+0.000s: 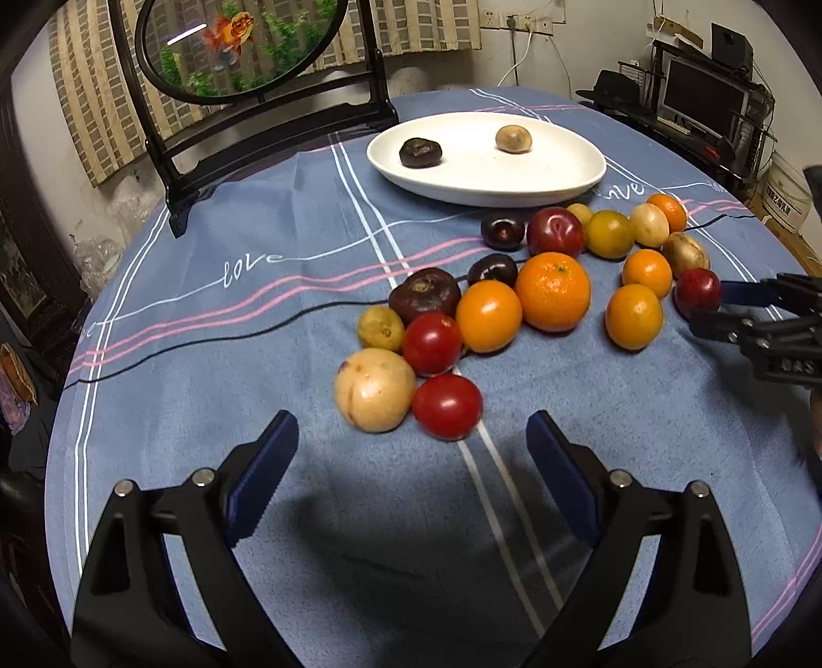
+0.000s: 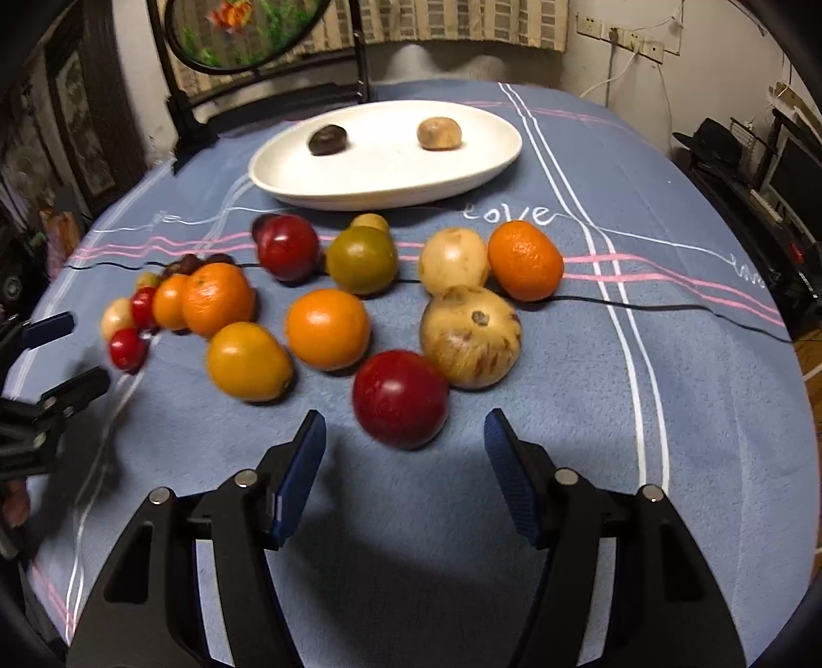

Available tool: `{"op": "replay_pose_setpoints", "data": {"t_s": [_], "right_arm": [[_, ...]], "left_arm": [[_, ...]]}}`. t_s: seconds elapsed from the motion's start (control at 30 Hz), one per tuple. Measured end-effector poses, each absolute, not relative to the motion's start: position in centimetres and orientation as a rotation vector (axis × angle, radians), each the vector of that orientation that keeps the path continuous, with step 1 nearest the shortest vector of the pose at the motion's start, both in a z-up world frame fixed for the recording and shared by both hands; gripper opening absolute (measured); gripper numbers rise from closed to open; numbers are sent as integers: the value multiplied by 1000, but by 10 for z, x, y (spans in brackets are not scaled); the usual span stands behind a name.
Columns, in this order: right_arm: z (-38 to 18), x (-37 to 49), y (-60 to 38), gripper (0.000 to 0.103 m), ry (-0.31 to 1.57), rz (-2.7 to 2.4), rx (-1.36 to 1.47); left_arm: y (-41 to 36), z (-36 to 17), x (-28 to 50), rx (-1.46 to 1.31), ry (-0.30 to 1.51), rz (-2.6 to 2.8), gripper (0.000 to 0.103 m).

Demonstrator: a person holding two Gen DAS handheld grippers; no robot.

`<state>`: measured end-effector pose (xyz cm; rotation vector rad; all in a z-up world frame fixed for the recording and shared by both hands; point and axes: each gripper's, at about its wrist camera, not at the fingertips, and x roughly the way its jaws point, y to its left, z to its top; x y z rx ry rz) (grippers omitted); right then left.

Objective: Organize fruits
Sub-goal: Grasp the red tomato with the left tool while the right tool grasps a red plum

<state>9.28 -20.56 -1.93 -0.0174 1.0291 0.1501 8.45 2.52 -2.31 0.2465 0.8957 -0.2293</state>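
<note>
Hovering: we hold both grippers over the fruit, jaws empty.
Left gripper (image 1: 411, 452): we keep its blue-padded jaws spread wide, just short of a shiny round red tomato (image 1: 447, 406) and a pale tan round fruit (image 1: 374, 389) touching it.
Right gripper (image 2: 406, 457): we have its jaws parted, gripping nothing; a glossy dark-red round fruit (image 2: 399, 398) lies just ahead between the tips, untouched.
Fruit: we see smooth oranges, red tomatoes, dark purple and tan fruits strewn loose, many touching, on the cloth near the plate.
Plate: the white oval ceramic plate (image 1: 565, 174) holds 2 fruits, 1 dark, 1 tan, well apart.
Surface: a blue tablecloth (image 1: 257, 334) with white and pink stripes, crossed by a thin black cable (image 2: 668, 307).
Room: we see a dark-framed oval goldfish picture (image 1: 241, 41) behind the plate.
</note>
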Motion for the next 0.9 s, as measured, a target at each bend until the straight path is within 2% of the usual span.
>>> {"op": "replay_pose_setpoints", "data": {"t_s": [0.07, 0.13, 0.2, 0.3, 0.9], "right_arm": [[-22, 101, -206, 63, 1046, 127, -18], [-25, 105, -207, 55, 1047, 109, -17], [-24, 105, -210, 53, 1036, 107, 7], [-21, 101, -213, 38, 1025, 137, 43], [-22, 86, -217, 39, 990, 284, 146]], "left_arm": [[26, -23, 84, 242, 895, -226, 92], [28, -23, 83, 235, 896, -222, 92], [29, -25, 84, 231, 902, -216, 92], [31, -29, 88, 227, 919, -205, 92], [35, -43, 89, 81, 1037, -181, 92]]}}
